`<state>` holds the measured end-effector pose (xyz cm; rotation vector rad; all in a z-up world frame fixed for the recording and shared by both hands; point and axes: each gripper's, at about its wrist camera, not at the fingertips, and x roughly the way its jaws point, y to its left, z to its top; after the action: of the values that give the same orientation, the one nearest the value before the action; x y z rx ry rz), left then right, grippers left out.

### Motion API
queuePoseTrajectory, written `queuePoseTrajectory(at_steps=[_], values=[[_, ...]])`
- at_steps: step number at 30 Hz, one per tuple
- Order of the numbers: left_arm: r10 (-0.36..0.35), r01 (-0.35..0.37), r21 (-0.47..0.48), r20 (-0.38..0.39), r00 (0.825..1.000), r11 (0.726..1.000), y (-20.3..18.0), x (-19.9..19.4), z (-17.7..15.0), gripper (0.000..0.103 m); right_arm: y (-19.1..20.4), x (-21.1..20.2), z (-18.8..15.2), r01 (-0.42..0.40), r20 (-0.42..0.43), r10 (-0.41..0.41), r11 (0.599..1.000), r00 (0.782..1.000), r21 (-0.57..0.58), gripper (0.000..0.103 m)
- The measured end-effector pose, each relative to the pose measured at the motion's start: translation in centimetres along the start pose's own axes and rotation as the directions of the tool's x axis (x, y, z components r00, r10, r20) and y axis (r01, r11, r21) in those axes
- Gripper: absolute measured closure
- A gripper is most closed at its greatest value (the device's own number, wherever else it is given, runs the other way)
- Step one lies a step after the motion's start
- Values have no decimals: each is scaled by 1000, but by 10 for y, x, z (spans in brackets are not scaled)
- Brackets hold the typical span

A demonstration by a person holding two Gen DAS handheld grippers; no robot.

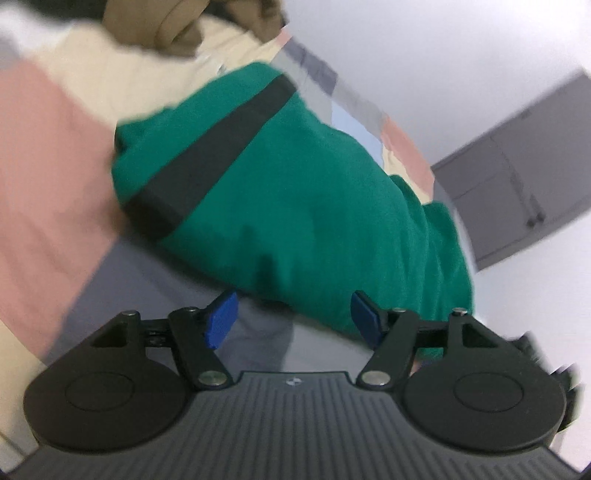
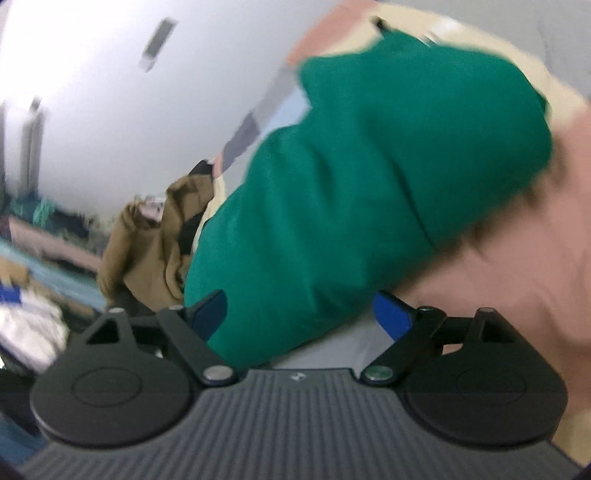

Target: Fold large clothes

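The green garment with a dark band [image 1: 280, 192] lies folded into a compact bundle mid-frame on the patchwork bedspread [image 1: 48, 155], both the left tool [image 1: 293, 317] and right tool [image 2: 301, 314] standing apart and empty, while a brown garment [image 2: 147, 251] at left looks unfolded.

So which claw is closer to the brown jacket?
Right. The brown jacket lies bunched just beyond the right gripper, beside the green garment. From the left gripper, the jacket sits far off, across the whole green garment.
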<state>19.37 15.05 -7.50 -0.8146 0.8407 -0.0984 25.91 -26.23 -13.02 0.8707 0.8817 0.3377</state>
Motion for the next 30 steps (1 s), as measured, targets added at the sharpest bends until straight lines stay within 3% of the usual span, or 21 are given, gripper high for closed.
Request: queuePoseTrajectory(at_steps=[5, 8, 10, 14, 17, 20, 22, 24, 26, 30], values=[[-48, 47, -208, 2, 999, 977, 35, 18, 7, 28, -36, 15, 4, -5, -2, 6, 979, 1000, 204, 15], [-80, 85, -325, 27, 996, 942, 53, 25, 11, 28, -61, 17, 6, -24, 55, 5, 935, 998, 355, 16], [-123, 134, -342, 55, 991, 930, 57, 30, 12, 28, -68, 16, 10, -52, 89, 17, 911, 996, 409, 16], [-128, 153, -381, 92, 988, 912, 62, 45, 13, 28, -63, 8, 19, -93, 197, 24, 933, 980, 349, 14], [-163, 191, -405, 104, 981, 894, 67, 56, 13, 29, -64, 20, 26, -79, 193, 11, 935, 981, 347, 15], [-189, 226, -448, 126, 974, 865, 73, 57, 17, 32, -70, 38, 32, -75, 170, 13, 927, 985, 368, 25], [-178, 220, -415, 139, 974, 883, 69, 55, 20, 39, -69, 38, 36, -61, 175, 2, 941, 985, 334, 33], [-149, 193, -347, 149, 977, 918, 59, 50, 24, 59, -59, 34, 35, -49, 198, -4, 965, 980, 259, 50], [-129, 170, -259, 168, 977, 951, 43, 44, 25, 70, -52, 29, 36, -22, 197, -19, 978, 980, 205, 60], [-134, 171, -175, 207, 969, 970, 27, 30, 24, 78, -40, 22, 41, 25, 214, -43, 996, 976, 84, 71]])
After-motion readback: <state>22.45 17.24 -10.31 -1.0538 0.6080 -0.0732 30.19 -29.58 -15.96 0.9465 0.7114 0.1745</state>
